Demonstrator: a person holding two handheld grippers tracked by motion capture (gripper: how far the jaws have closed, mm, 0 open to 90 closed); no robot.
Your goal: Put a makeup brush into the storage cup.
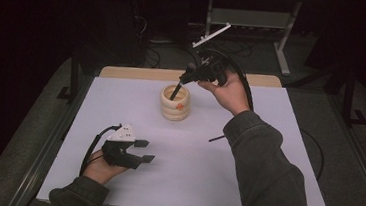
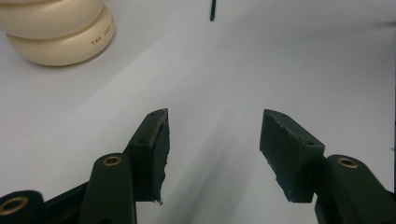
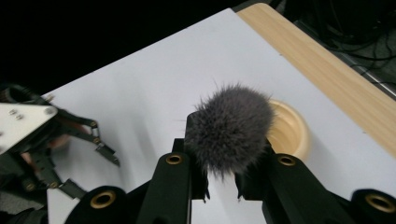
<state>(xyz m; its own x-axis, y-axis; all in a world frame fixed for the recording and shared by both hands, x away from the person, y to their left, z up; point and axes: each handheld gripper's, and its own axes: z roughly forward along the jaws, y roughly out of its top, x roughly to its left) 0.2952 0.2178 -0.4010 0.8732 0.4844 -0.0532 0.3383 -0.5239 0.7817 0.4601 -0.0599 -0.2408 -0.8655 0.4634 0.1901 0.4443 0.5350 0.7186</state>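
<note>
Up at twelve o'clock on the white surface (image 1: 244, 178) the right gripper (image 1: 189, 76) has its jaws clamped on a makeup brush (image 3: 231, 130), grey bristles fluffed above the pads and black handle angled down into the mouth of a cream ribbed holder (image 1: 175, 103). That holder bears an orange mark on its side and small lettering starting "THE", the rest too small to read. Down at seven o'clock the left gripper (image 1: 144, 150) rests with jaws apart and empty. A thin black stick (image 1: 216, 137) lies at three o'clock of the holder.
</note>
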